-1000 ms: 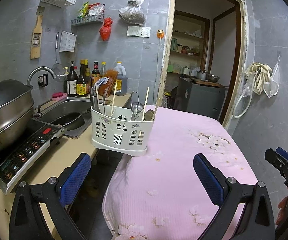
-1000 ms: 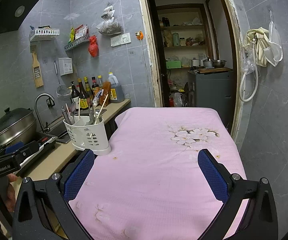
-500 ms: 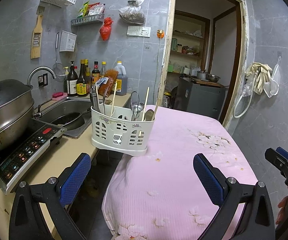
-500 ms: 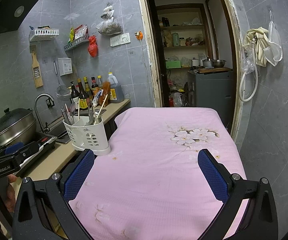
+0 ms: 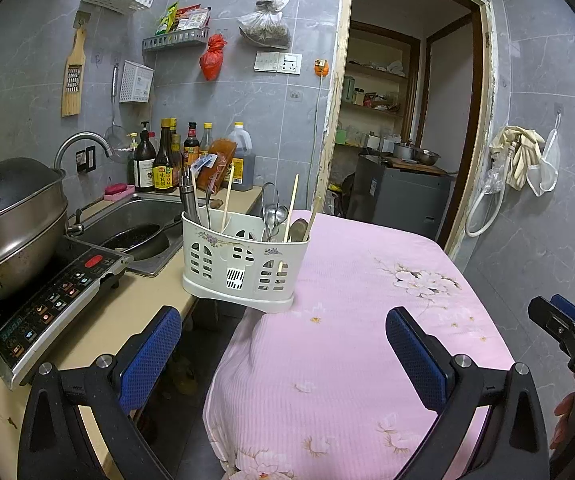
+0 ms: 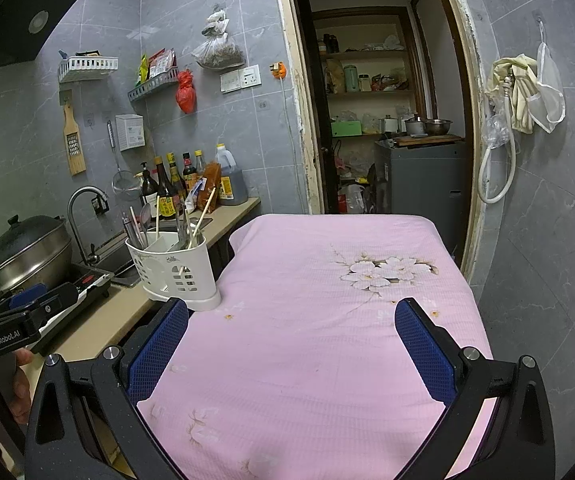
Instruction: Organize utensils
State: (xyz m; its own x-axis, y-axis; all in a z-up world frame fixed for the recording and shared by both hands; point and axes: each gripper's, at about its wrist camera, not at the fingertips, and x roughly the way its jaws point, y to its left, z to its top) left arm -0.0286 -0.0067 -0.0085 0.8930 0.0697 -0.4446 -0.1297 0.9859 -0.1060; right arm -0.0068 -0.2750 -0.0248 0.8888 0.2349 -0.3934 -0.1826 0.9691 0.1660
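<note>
White utensil caddy (image 5: 243, 264) with chopsticks (image 5: 290, 208) and spoons at the pink surface (image 5: 367, 320) edge; left tongs (image 5: 283, 344) and right tongs (image 6: 291, 344) gape wide, empty, near it.

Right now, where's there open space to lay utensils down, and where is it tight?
Free: the pink tablecloth from the white utensil caddy across to the flower print. A bare counter strip lies between the induction cooker and the caddy. Crowded: the bottles behind the sink.

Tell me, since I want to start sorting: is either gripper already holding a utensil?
No: the left gripper and the right gripper both stand open and empty, with the utensils in the white caddy.
</note>
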